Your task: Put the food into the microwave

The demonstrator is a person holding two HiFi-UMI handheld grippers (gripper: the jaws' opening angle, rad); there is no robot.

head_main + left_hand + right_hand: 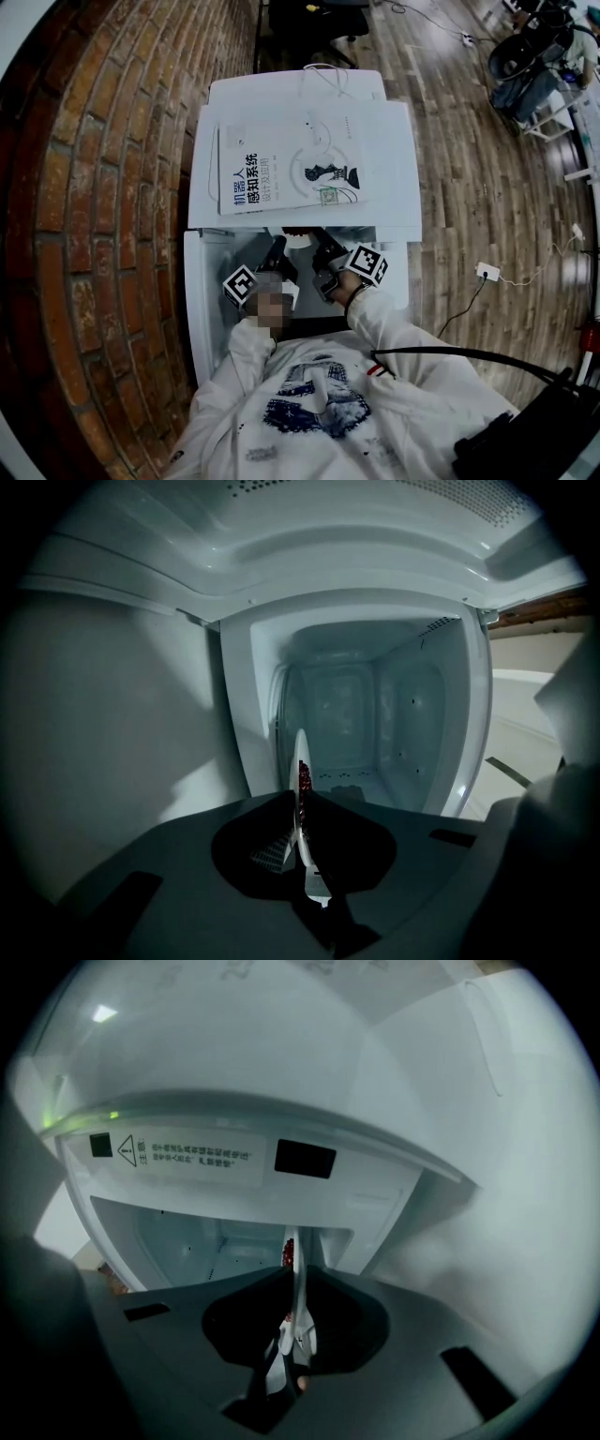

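Left gripper: jaws were clamped narrow on the rim of the white plate, which showed edge-on between them. Right gripper: same, pinched on the opposite rim of that plate. So it was a 2-gripper carry with neither one free.

The food was a dark red heap on the plate. I couldn't tell what it was.

The plate sat right at the mouth of the microwave. The cavity was open and looked empty, with its floor and back wall in plain sight past the plate. From the head view both grippers were at the front edge of the oven, below its top.

Progress, my read:
- Done: door open, plate picked up and brought to the opening.
- Left: push the plate in, set it on the cavity floor, release both grippers, back out, and likely shut the door.
- Roughly mid-task. I couldn't tell whether the plate's front edge had crossed the opening.

Writing:
- Book lying on top of the microwave, with the title 机器人感知系统. The smaller line under it was too small to trust.
- Warning label on the frame above the opening: a triangle symbol with 注意, fine print not legible.
- No brand name visible.
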